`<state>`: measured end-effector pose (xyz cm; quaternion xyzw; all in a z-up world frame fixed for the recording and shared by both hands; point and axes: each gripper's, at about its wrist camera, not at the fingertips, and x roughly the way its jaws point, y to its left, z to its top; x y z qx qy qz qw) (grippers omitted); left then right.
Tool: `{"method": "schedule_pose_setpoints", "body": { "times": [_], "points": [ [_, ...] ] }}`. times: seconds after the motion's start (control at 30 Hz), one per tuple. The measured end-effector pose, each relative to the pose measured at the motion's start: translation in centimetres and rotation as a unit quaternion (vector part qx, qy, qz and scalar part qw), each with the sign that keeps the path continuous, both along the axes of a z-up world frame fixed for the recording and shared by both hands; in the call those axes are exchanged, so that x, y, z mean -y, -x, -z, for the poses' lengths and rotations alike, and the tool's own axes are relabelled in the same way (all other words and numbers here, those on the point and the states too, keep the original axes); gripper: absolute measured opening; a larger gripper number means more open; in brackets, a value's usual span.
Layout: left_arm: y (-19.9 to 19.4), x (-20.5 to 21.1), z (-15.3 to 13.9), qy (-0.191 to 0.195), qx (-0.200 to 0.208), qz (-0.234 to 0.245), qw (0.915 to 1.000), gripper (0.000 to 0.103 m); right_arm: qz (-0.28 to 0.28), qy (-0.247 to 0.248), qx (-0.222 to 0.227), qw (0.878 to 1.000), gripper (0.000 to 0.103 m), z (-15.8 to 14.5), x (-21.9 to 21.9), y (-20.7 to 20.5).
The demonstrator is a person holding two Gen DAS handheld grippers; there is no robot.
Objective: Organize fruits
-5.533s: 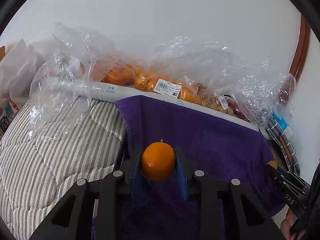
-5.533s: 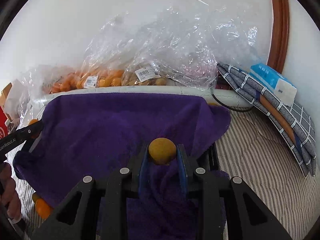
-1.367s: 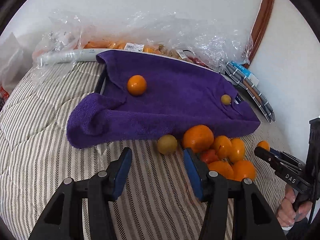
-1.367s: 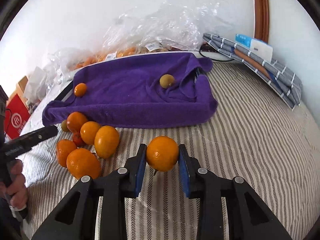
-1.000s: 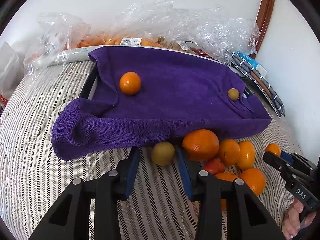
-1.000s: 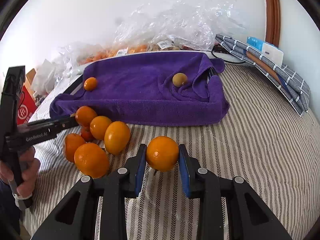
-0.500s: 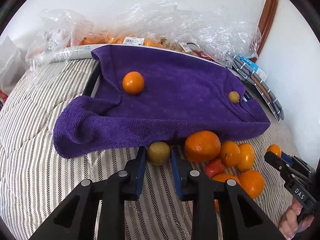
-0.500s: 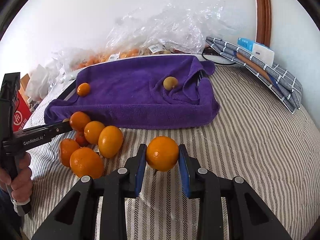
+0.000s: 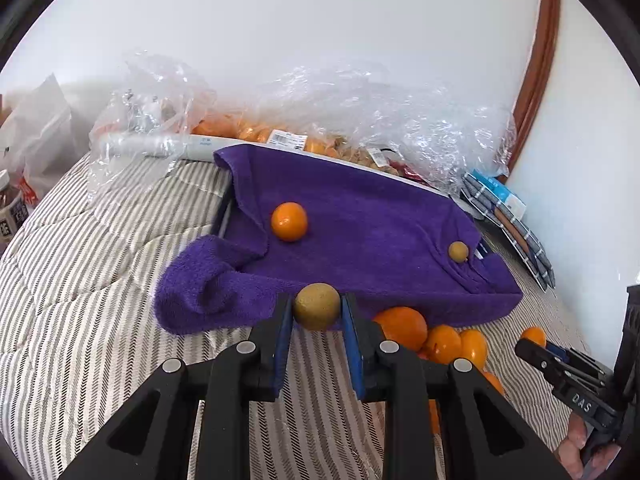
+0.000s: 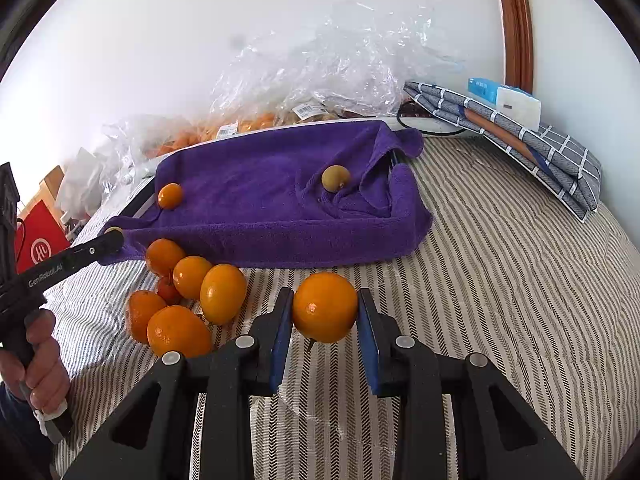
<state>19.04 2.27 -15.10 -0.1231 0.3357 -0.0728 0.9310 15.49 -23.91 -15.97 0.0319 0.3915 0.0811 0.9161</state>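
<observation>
Left gripper (image 9: 317,314): blue pads pinching a small brown-green fruit (image 9: 317,306) at its widest part, which keeps a round thing from squirting out. It is held above the striped bedcover (image 9: 80,300), just short of the towel's near edge.

Right gripper (image 10: 325,312): pads clamped on an orange (image 10: 325,307), again across the middle; stem side down, clear of the cover.

Towel (image 10: 256,200): purple, draped over a shallow tray, at 12 o'clock from both tools. It probably cushions the fruit and stops it rolling. On it: one small orange (image 9: 289,221) at the left end, one brown-green fruit (image 10: 335,178) in a fold at the right end. This suggests sorting by kind, oranges left, brown ones right.

Loose pile (image 10: 188,296): oranges and one small red fruit on the cover at 10 o'clock from the right gripper, touching each other, just beside the towel's front edge.

Open room: broad bare towel between the two placed fruits; bare cover at 3 o'clock of the right gripper. The towel's raised front edge needs lifting over. Plastic bags (image 9: 360,120) of fruit crowd the far edge at the wall; folded checked cloth (image 10: 520,140) lies at 2 o'clock, well apart.
</observation>
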Motion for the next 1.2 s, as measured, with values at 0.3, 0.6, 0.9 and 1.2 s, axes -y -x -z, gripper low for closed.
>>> {"method": "schedule_pose_setpoints", "body": {
  "times": [0.3, 0.6, 0.9, 1.2],
  "points": [
    [0.0, -2.1, 0.2, 0.019, -0.004, -0.043, 0.9989, 0.023, 0.0, -0.009, 0.002, 1.0, 0.031, 0.0, 0.2, 0.0],
    [0.2, -2.1, 0.0, 0.01, 0.006, -0.053, 0.9985, 0.023, 0.001, -0.029, 0.007, 1.0, 0.031, -0.1, 0.7, 0.1],
    [0.3, -2.6, -0.3, 0.015, 0.011, -0.059, 0.9981, 0.023, 0.006, -0.038, 0.014, 0.999, 0.031, -0.2, 1.0, 0.3],
    [0.4, -3.1, -0.3, 0.027, 0.01, -0.065, 0.9974, 0.023, 0.008, -0.039, 0.018, 0.999, 0.031, -0.4, 1.2, 0.4]
  ]
}}
